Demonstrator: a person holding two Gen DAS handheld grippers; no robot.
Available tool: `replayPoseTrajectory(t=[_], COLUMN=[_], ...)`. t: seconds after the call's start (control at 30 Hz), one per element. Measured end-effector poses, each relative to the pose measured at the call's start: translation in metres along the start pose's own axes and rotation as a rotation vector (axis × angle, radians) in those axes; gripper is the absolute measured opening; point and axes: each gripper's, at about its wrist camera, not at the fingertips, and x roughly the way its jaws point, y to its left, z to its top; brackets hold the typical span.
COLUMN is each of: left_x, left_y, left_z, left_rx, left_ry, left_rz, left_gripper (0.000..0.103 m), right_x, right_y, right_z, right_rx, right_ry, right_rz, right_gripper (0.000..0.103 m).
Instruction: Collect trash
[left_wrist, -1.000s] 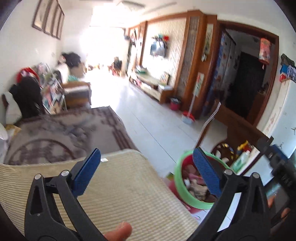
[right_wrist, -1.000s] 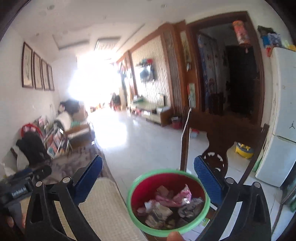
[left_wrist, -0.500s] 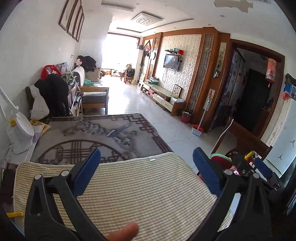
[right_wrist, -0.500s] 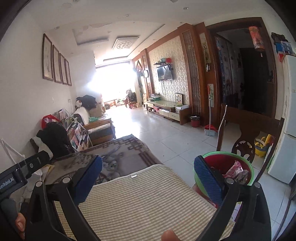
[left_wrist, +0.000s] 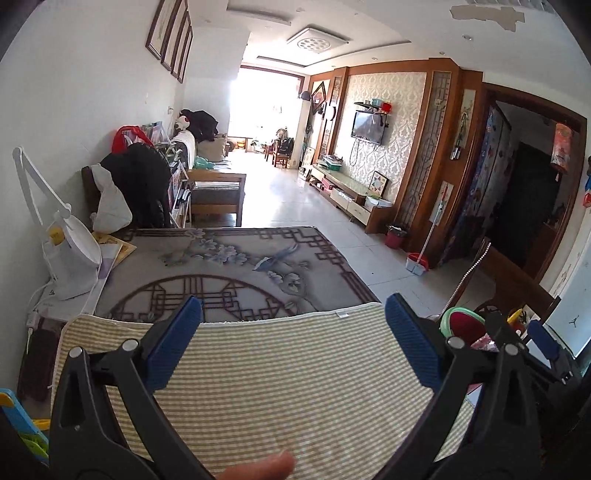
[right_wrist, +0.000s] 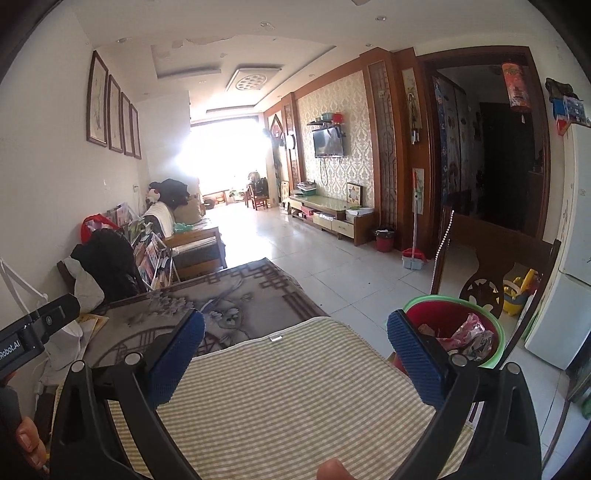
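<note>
Left wrist view: the left tongs are held wide apart, nothing between their blue pads, over a striped green-and-cream mat spread across the near part of the table. A fingertip is seen at the bottom edge. Past the table's right edge a red bin with a green rim is partly hidden behind the right tongs.

Right wrist view: the right tongs are likewise spread apart and empty above the mat. The bin stands off the table's right edge, with crumpled trash inside.
</note>
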Motion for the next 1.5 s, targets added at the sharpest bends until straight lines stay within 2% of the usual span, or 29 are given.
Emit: replayPoseTrajectory(t=[0.17, 0.53, 1.17, 1.5], left_x=[0.007, 0.004, 0.008, 0.019], left_y=[0.007, 0.015, 0.009, 0.006], left_z=[-0.003, -0.004, -0.005, -0.005], left_rx=[-0.005, -0.018, 0.004, 0.005], left_ry=[0.038, 0.040, 0.054, 0.072], left_rz=[0.010, 0.054, 0.054, 0.073], left_gripper=[0.098, 0.098, 0.098, 0.098], right_x=[0.000, 0.002, 0.003, 0.015], right_y=[0.013, 0.022, 0.015, 0.013], right_z=[-0.001, -0.003, -0.006, -0.005], right_rx=[-0.025, -0.032, -0.029, -0.036], right_ry=[0.002, 0.017, 0.026, 0.048], right_rz=[0.006, 0.036, 0.031, 0.056], right_gripper=[0.096, 0.096, 0.096, 0.096])
